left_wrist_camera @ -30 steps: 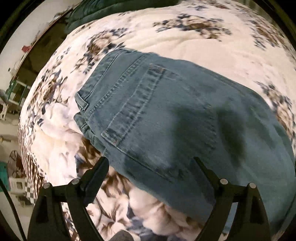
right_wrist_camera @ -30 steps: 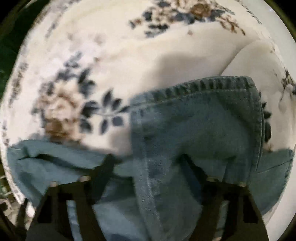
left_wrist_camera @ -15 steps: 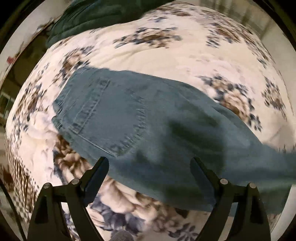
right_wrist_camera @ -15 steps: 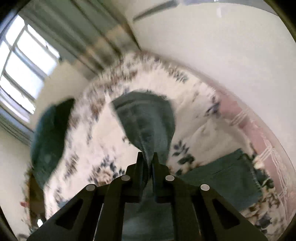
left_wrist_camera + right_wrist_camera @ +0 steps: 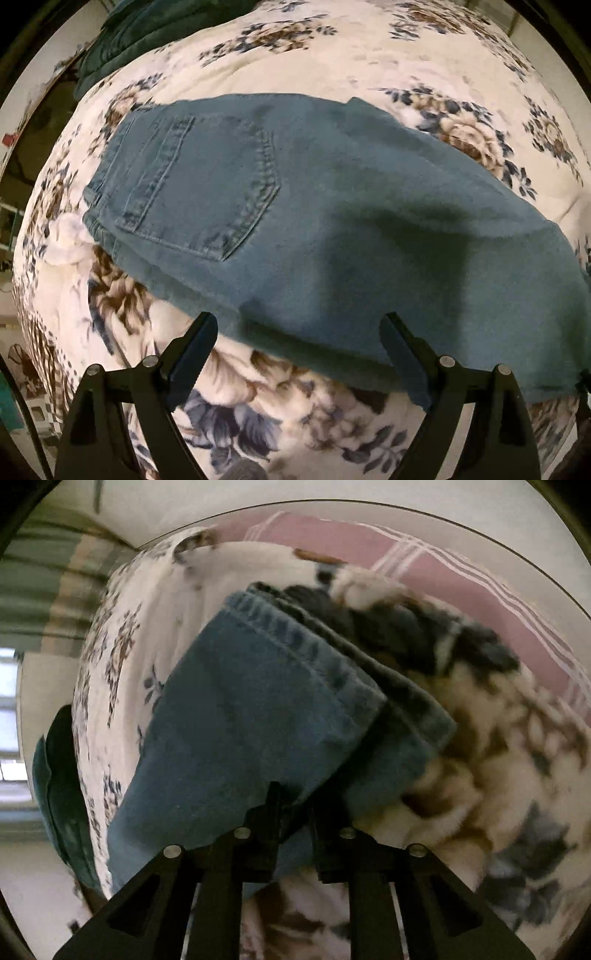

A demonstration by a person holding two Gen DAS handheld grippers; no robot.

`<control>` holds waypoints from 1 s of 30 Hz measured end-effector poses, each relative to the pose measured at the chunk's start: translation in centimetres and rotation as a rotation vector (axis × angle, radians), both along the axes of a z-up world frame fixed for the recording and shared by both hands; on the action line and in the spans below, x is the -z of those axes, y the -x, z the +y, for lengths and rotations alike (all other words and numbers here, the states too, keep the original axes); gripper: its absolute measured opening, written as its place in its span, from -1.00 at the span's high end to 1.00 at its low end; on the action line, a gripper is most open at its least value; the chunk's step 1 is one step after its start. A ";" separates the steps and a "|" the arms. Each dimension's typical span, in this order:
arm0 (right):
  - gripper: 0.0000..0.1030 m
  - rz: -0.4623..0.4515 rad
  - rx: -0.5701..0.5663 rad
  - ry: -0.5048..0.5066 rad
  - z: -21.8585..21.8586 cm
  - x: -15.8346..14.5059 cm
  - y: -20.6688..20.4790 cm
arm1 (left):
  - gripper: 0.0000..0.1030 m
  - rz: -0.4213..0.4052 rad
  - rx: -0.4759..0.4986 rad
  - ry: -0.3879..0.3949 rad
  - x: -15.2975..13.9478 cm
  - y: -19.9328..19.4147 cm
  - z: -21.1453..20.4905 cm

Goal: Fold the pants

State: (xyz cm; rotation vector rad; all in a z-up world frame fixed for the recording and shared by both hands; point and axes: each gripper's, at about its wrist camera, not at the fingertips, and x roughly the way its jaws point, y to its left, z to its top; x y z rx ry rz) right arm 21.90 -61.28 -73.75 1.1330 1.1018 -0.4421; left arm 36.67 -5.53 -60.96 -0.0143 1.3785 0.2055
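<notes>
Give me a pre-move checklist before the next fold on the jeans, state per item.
1. Jeans laid flat on the floral blanket, back pocket facing up: ok.
2. Left gripper open wide, nothing between its fingers: ok.
3. Right gripper at the leg hems: jaws opening with denim between them; whether the pads press on it: cannot tell.
4. The two hems lined up: not ok, the lower one sticks out past the upper.
5. Picture sharp enough to aim: not ok in the right wrist view, which is blurred.
6. Room for the fold: the blanket near the jeans is bare, a dark green cloth lies far off: ok.
</notes>
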 end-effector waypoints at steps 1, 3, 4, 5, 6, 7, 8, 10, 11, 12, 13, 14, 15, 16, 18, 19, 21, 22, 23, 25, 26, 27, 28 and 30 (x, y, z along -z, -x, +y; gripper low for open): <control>0.19 0.007 0.006 0.006 0.2 -0.7 0.0 | -0.74 0.002 -0.008 0.006 -0.2 0.2 0.4; -0.22 0.011 0.003 0.041 0.6 -3.0 0.2 | -0.74 -0.002 -0.034 0.033 -0.8 0.5 1.7; -0.29 0.021 -0.014 0.063 1.6 -4.3 0.1 | -0.74 -0.001 -0.045 0.042 -1.0 0.6 2.1; -0.29 0.028 -0.042 0.074 2.8 -5.4 0.2 | -0.74 -0.003 -0.062 0.055 -1.4 0.8 2.9; -0.29 0.022 -0.075 0.067 4.4 -6.3 -0.4 | -0.74 -0.004 -0.076 0.064 -1.6 0.9 3.7; -0.29 0.006 -0.118 0.038 6.4 -7.0 -1.1 | -0.74 -0.006 -0.097 0.074 -2.0 1.1 4.9; -0.29 -0.010 -0.164 0.002 8.5 -7.4 -1.5 | -0.74 -0.009 -0.118 0.082 -2.4 1.1 6.1; -0.29 -0.037 -0.261 -0.072 13.2 -7.5 -3.5 | -0.74 -0.015 -0.165 0.086 -3.0 0.9 8.9; -0.29 -0.035 -0.298 -0.104 15.5 -7.3 -4.5 | -0.74 -0.013 -0.196 0.084 -3.3 0.7 10.7; -0.29 -0.030 -0.331 -0.136 17.6 -6.9 -5.6 | -0.74 -0.011 -0.230 0.081 -3.5 0.3 12.7; -0.29 -0.028 -0.355 -0.163 19.6 -6.3 -6.6 | -0.74 -0.013 -0.261 0.073 -3.6 0.0 14.4; -0.29 -0.022 -0.362 -0.177 21.2 -5.8 -7.3 | -0.74 -0.019 -0.298 0.068 -3.8 -0.3 16.2; -0.29 -0.007 -0.363 -0.189 22.5 -5.3 -8.0 | -0.74 -0.035 -0.347 0.070 -4.0 -0.7 18.6; -0.29 0.003 -0.355 -0.210 23.7 -4.8 -8.5 | -0.74 -0.048 -0.378 0.082 -4.1 -1.1 20.2; -0.29 0.017 -0.316 -0.245 25.2 -3.8 -9.1 | -0.74 -0.058 -0.431 0.102 -4.0 -2.3 23.8; -0.29 0.026 -0.296 -0.262 25.8 -3.3 -9.2 | -0.74 -0.057 -0.444 0.110 -3.8 -3.0 24.9; -0.29 0.051 -0.271 -0.302 26.8 -2.1 -9.2 | -0.74 -0.042 -0.459 0.106 -3.0 -4.3 27.0; -0.29 0.066 -0.265 -0.313 27.2 -1.5 -9.2 | -0.74 -0.029 -0.460 0.110 -2.4 -5.0 27.8; -0.29 0.080 -0.260 -0.319 27.9 -1.0 -8.8 | -0.74 -0.016 -0.459 0.112 -1.8 -5.5 28.2; -0.29 0.096 -0.244 -0.327 28.5 -0.4 -8.2 | -0.74 0.012 -0.455 0.115 -0.4 -6.4 29.0; -0.29 0.103 -0.240 -0.324 28.9 0.0 -8.4 | -0.74 0.031 -0.451 0.116 0.3 -6.7 29.2; -0.29 0.110 -0.237 -0.320 29.2 0.1 -8.4 | -0.74 0.045 -0.452 0.118 0.8 -6.9 29.4; -0.29 0.112 -0.235 -0.319 29.6 0.1 -8.4 | -0.74 0.057 -0.456 0.123 1.5 -7.1 29.7; -0.29 0.114 -0.244 -0.320 30.4 0.2 -8.5 | -0.74 0.080 -0.462 0.136 2.6 -7.3 29.9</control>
